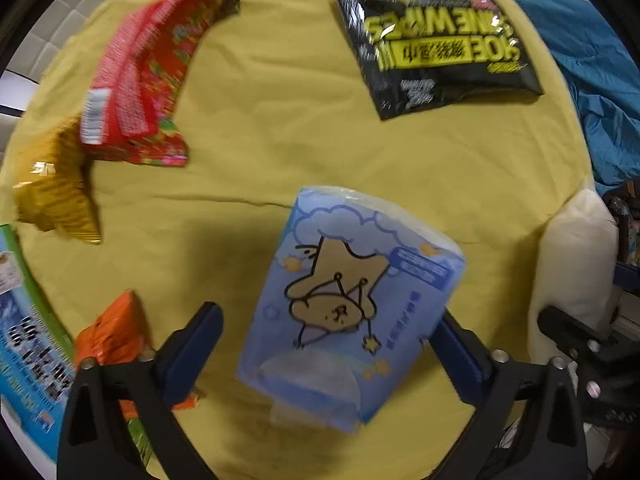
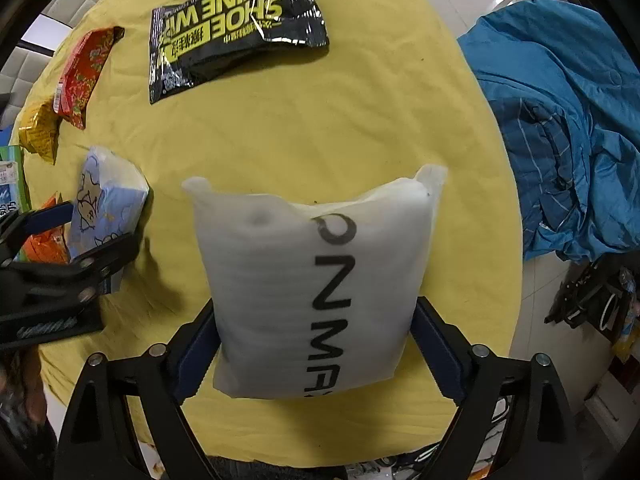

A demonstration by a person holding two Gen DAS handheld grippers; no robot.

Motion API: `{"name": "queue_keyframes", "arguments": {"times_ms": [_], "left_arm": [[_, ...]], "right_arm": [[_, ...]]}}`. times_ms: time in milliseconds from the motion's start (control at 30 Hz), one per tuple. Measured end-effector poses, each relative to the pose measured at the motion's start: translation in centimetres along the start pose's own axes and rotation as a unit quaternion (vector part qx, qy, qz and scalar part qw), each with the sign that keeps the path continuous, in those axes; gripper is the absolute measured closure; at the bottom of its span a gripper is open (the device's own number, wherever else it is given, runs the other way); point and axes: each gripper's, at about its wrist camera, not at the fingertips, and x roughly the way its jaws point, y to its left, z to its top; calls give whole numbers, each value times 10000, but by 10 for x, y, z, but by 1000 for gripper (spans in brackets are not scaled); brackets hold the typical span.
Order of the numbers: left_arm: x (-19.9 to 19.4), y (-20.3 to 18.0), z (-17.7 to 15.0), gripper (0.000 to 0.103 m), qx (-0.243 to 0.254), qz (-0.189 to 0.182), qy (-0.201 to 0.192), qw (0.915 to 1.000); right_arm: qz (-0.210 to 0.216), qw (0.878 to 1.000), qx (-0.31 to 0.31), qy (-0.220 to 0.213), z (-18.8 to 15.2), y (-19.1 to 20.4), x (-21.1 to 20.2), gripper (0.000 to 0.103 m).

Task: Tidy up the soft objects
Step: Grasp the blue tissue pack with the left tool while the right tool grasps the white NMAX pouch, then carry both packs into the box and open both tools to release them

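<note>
A light blue tissue pack [image 1: 352, 304] with a cartoon print lies on the yellow cloth [image 1: 280, 140] between the fingers of my left gripper [image 1: 328, 312]. Its right edge meets the right pad, while a gap shows at the left pad, so the jaws are open. A white soft bag [image 2: 316, 280] with black letters lies between the fingers of my right gripper [image 2: 316, 302]. Both pads stand close along its sides, and no dent shows in the bag. The right wrist view also has the left gripper [image 2: 86, 232] around the tissue pack [image 2: 108, 204].
On the round yellow table lie a black shoe wipes pack [image 1: 432, 48] [image 2: 232, 28], a red packet [image 1: 136, 80], a gold packet [image 1: 56, 188] and an orange packet [image 1: 116, 328]. A blue-green box [image 1: 24, 320] sits at the left edge. A blue garment [image 2: 560, 120] is heaped beside the table.
</note>
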Motion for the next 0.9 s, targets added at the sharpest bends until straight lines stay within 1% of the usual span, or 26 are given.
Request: {"name": "queue_keyframes", "arguments": {"times_ms": [33, 100, 167, 233, 300, 333, 433, 500, 567, 633, 733, 833, 867, 900], "left_arm": [[3, 2, 0, 23, -33, -52, 27, 10000], [7, 9, -3, 30, -263, -249, 79, 9993], [4, 18, -10, 42, -565, -306, -43, 9979], [0, 25, -20, 43, -881, -424, -70, 9952], [0, 32, -34, 43, -1240, -344, -84, 9917], [1, 34, -41, 43, -1351, -363, -100, 9901], [8, 39, -53, 42, -1557, -464, -57, 9867], [8, 43, -51, 42, -1673, -527, -132, 9844], [3, 51, -54, 42, -1813, -600, -161, 9815], [1, 55, -55, 45, -1927, -630, -216, 9790], [-3, 57, -62, 51, -1987, -588, -304, 9778], [-12, 52, -84, 54, -1990, -532, -405, 9777], [-20, 52, -102, 54, -1999, -487, -442, 9776], [-20, 54, -105, 55, -2007, -443, -477, 9775]], "right_arm": [[2, 10000, -25, -7, 0, -1, 1, 9], [0, 10000, -43, -24, -4, 1, -1, 4], [31, 10000, 33, -27, -7, -1, -2, 0], [90, 9999, 116, -77, -9, -1, -3, 0], [161, 9994, 258, -145, -9, -5, -2, 0], [201, 9992, 320, -148, -9, -7, -1, 0], [269, 9983, 463, -210, -6, -7, 4, 0], [231, 9981, 523, -235, -4, -5, 6, 0], [237, 9972, 604, -360, -2, -10, 6, 0], [283, 9963, 690, -430, -1, -12, 7, 1], [299, 9954, 720, -553, -5, -10, 4, 6], [261, 9952, 649, -683, -12, -5, -2, 14], [251, 9952, 627, -707, -16, 0, -6, 19], [224, 9952, 597, -742, -18, 2, -8, 22]]}}
